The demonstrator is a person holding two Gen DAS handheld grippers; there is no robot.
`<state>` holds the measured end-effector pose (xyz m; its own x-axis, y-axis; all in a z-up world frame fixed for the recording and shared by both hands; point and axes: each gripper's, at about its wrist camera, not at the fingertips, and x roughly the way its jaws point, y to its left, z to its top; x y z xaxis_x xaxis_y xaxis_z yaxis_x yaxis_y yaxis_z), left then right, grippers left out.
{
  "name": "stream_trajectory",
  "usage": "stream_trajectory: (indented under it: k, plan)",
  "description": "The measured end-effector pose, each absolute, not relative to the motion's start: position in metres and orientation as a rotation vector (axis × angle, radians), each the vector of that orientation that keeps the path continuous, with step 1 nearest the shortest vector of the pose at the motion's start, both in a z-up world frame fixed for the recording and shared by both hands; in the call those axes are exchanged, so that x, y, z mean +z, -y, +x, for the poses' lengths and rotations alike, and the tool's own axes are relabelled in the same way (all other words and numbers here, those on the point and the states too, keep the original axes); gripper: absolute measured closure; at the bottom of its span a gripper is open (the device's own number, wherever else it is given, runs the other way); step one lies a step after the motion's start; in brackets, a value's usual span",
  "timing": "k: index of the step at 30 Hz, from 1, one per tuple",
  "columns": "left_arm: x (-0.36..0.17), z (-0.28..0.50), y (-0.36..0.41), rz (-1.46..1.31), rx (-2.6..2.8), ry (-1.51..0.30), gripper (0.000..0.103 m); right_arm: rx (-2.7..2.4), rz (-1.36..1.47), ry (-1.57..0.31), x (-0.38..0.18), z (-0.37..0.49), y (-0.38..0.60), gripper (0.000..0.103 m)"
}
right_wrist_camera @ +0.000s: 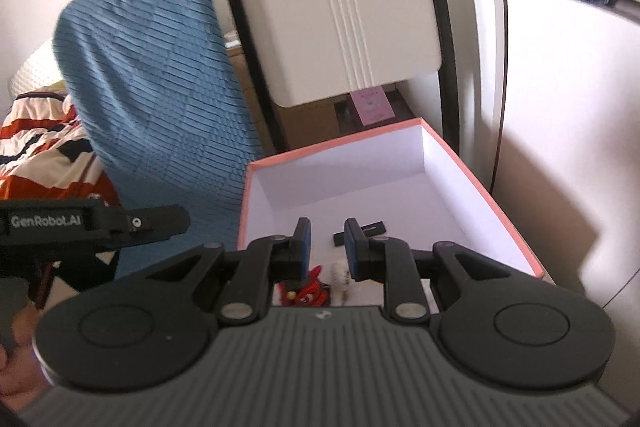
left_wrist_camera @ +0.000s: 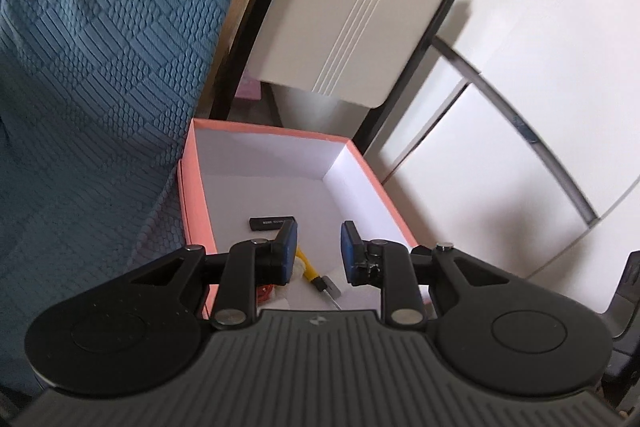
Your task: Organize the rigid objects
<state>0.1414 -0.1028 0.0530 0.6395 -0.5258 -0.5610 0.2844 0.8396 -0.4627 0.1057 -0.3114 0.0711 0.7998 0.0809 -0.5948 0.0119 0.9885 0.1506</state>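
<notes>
A pink box (left_wrist_camera: 196, 195) with a white inside lies open below both grippers; it also shows in the right wrist view (right_wrist_camera: 496, 195). In it lie a black stick-shaped device (left_wrist_camera: 269, 223), a yellow-handled tool (left_wrist_camera: 310, 269) and a red item (left_wrist_camera: 265, 293). The right wrist view shows the black device (right_wrist_camera: 374, 229), a red tangled item (right_wrist_camera: 310, 291) and a small white piece (right_wrist_camera: 339, 277). My left gripper (left_wrist_camera: 318, 251) is open and empty above the box's near end. My right gripper (right_wrist_camera: 328, 247) is open and empty above the same end.
A blue textured cloth (left_wrist_camera: 92, 67) drapes over a chair beside the box on the left. A beige chair back (left_wrist_camera: 352, 15) stands behind the box. A white wall and cabinet (left_wrist_camera: 500, 155) lie to the right. A striped fabric (right_wrist_camera: 40, 147) sits far left.
</notes>
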Motion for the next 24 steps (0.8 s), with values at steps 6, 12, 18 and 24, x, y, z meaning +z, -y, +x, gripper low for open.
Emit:
stream_trajectory:
  k: [6,12,18,24]
  plan:
    - [0.077,0.107,0.082,-0.324,-0.465,-0.690,0.056,0.035,0.124,-0.628,0.088,0.077,0.287,0.080]
    - [0.090,0.084,0.063,-0.316,-0.430,-0.669,0.039,0.035,0.093,-0.631,0.097,0.055,0.278,0.077]
    - [0.100,0.065,0.053,-0.267,-0.354,-0.628,0.008,0.036,0.057,-0.623,0.101,0.036,0.274,0.012]
    - [0.103,0.052,0.044,-0.238,-0.338,-0.628,0.005,0.005,0.047,-0.617,0.106,0.023,0.274,0.012]
